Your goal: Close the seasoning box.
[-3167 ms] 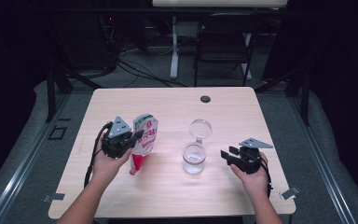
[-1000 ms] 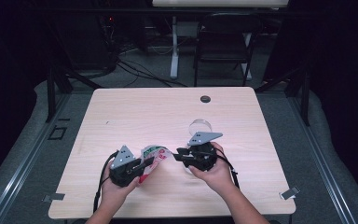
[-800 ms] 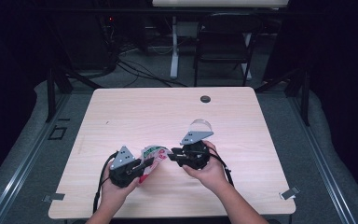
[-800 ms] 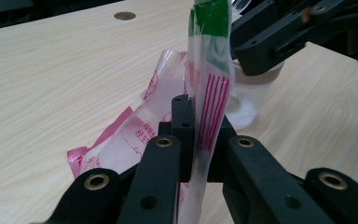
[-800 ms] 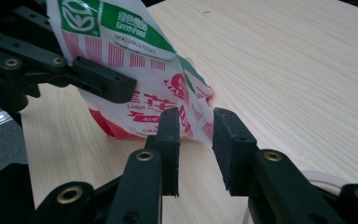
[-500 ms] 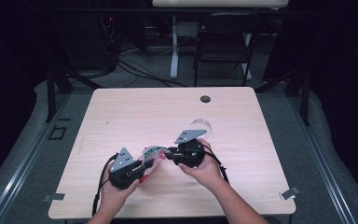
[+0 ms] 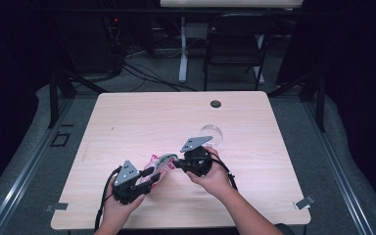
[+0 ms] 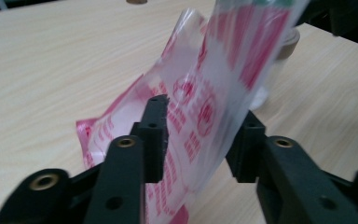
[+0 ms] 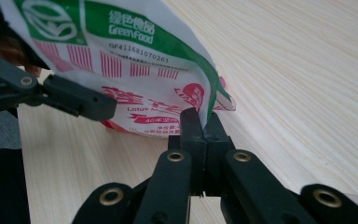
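Handover of the snack pouch, low over the table near its 6 o'clock edge.

Right gripper (image 9: 204,122) has just clamped flat onto the pouch (image 9: 135,70) edge; left gripper (image 8: 200,140) jaws have just been opening, now part-wide with film between them, pads barely off it. Pouch (image 7: 160,164) is thin, slick, floppy, light, and likely to sag and slide. Best grip: the sealed edge, well in. Cup (image 7: 211,133) sits at 1 o'clock of the pouch.
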Demonstrator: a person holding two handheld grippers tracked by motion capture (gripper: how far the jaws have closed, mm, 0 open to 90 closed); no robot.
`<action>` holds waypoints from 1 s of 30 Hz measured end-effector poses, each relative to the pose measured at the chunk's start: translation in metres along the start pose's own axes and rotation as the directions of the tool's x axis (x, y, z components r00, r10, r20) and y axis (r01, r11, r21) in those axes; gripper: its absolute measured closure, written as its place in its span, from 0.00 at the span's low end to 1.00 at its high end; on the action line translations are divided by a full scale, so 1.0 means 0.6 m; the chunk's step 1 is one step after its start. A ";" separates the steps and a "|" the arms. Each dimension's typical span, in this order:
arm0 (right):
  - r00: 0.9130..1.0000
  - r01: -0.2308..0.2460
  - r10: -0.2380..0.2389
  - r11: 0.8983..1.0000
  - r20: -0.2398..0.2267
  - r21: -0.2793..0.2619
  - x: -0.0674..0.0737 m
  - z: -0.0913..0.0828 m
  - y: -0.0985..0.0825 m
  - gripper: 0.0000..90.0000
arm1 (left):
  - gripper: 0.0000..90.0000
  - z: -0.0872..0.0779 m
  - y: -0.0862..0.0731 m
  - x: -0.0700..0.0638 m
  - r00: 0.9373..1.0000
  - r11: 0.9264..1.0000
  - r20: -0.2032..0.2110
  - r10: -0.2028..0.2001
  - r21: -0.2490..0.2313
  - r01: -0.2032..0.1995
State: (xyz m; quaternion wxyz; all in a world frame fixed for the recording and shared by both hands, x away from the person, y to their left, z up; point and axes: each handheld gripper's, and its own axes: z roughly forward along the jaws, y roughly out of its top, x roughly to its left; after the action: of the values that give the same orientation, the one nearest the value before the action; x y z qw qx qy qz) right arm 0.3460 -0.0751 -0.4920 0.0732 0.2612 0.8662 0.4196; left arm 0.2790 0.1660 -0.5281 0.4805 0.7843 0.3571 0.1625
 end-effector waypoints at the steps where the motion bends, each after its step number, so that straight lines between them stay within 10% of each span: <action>1: 1.000 -0.002 0.002 1.000 0.004 -0.001 0.000 0.000 -0.001 1.00 | 0.67 0.001 -0.004 0.001 1.000 1.000 -0.001 -0.004 0.011 0.004; 14: 1.000 -0.012 0.012 0.999 -0.011 -0.033 0.002 -0.001 -0.009 1.00 | 0.43 0.026 -0.040 -0.001 0.990 0.995 -0.126 0.071 0.086 -0.060; 30: 0.999 -0.002 0.000 0.998 -0.034 -0.058 0.003 -0.003 -0.017 1.00 | 0.27 0.049 -0.062 0.013 0.978 0.991 -0.205 0.036 0.133 -0.009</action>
State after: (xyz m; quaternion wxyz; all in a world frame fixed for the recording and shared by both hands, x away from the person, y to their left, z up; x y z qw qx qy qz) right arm 0.3401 -0.0806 -0.4986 0.0657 0.2520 0.8548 0.4489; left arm 0.2868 0.1633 -0.5755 0.3862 0.7971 0.4063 0.2247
